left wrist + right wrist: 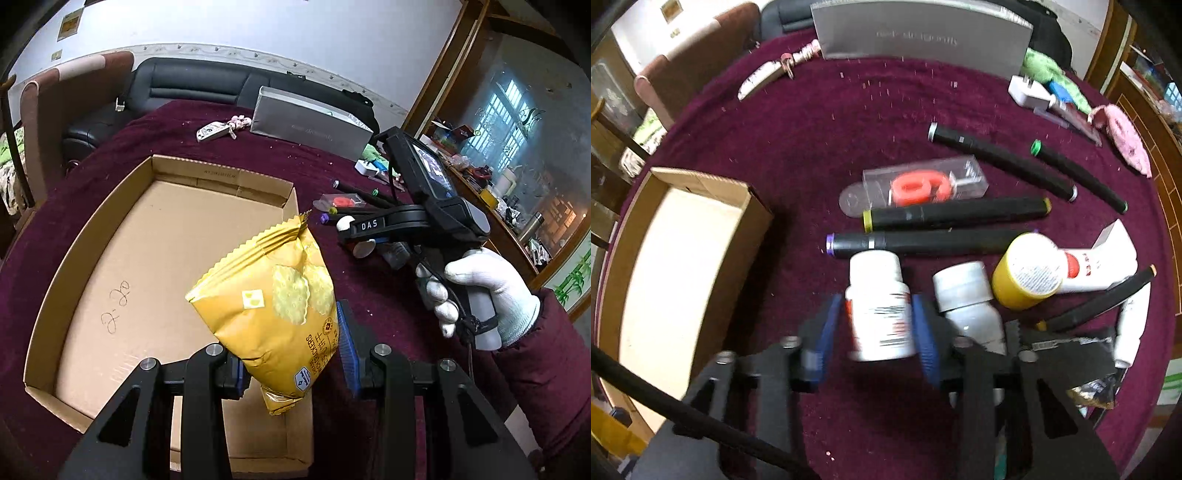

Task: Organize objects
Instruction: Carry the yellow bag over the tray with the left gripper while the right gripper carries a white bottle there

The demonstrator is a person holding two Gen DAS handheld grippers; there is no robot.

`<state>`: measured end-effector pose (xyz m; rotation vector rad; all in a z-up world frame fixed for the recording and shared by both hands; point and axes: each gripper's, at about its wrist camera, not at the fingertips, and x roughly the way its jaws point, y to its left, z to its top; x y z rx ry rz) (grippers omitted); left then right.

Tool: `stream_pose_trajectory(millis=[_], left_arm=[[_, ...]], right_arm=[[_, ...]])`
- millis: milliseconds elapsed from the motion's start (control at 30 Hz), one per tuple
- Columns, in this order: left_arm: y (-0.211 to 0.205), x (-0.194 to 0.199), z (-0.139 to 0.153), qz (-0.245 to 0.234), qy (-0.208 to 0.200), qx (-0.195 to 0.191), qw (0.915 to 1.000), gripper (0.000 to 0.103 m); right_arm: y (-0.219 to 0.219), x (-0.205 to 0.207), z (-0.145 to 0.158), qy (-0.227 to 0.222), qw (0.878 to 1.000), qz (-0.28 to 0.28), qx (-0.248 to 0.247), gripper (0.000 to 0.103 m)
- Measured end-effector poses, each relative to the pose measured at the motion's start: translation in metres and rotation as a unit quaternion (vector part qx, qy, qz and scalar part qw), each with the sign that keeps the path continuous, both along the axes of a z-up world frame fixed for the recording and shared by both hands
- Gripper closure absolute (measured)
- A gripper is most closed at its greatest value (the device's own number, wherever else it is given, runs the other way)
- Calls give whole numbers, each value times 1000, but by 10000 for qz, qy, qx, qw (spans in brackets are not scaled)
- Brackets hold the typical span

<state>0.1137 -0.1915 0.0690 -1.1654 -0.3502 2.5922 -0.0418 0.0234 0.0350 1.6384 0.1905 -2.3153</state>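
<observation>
My left gripper (291,354) holds a yellow cracker packet (273,299) by its lower end, above the right edge of a shallow open cardboard box (85,236); its right pad stands slightly off the packet. My right gripper (875,321) has its blue pads on both sides of a white pill bottle (879,314) with a red and black label, low over the maroon tablecloth. The right gripper also shows in the left wrist view (364,236), held by a white-gloved hand. The box shows at the left of the right wrist view (746,192).
On the maroon cloth (812,129) lie several black markers (956,214), a clear case with an orange roll (923,184), a grey-capped bottle (967,295), a yellow-based container (1027,273), a white tube (1100,262), a white charger (1030,92), a grey box (923,33) and keys (764,77).
</observation>
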Motion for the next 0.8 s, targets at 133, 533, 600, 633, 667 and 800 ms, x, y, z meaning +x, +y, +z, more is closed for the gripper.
stream_pose_trajectory(millis=[133, 533, 600, 633, 667, 800], left_arm=[[-7, 3, 1, 47, 19, -51, 10000, 69], [-25, -24, 55, -113, 351, -320, 9988, 69], [-20, -46, 60, -201, 342, -554, 9977, 69], [-19, -62, 59, -215, 290, -648, 9972, 69], [-19, -74, 55, -259, 210, -660, 9973, 69], [-25, -113, 31, -281, 15, -718, 9970, 69]], right_arm=[[-1, 10, -1, 127, 9996, -73, 242, 71], [-5, 34, 82, 44, 9886, 56, -1505, 71], [-20, 29, 87, -115, 9841, 83, -1772, 70], [-29, 25, 87, -209, 9819, 72, -1881, 70], [-35, 22, 86, -266, 9809, 54, -1926, 70], [-60, 5, 59, -596, 9772, -199, -2026, 70]])
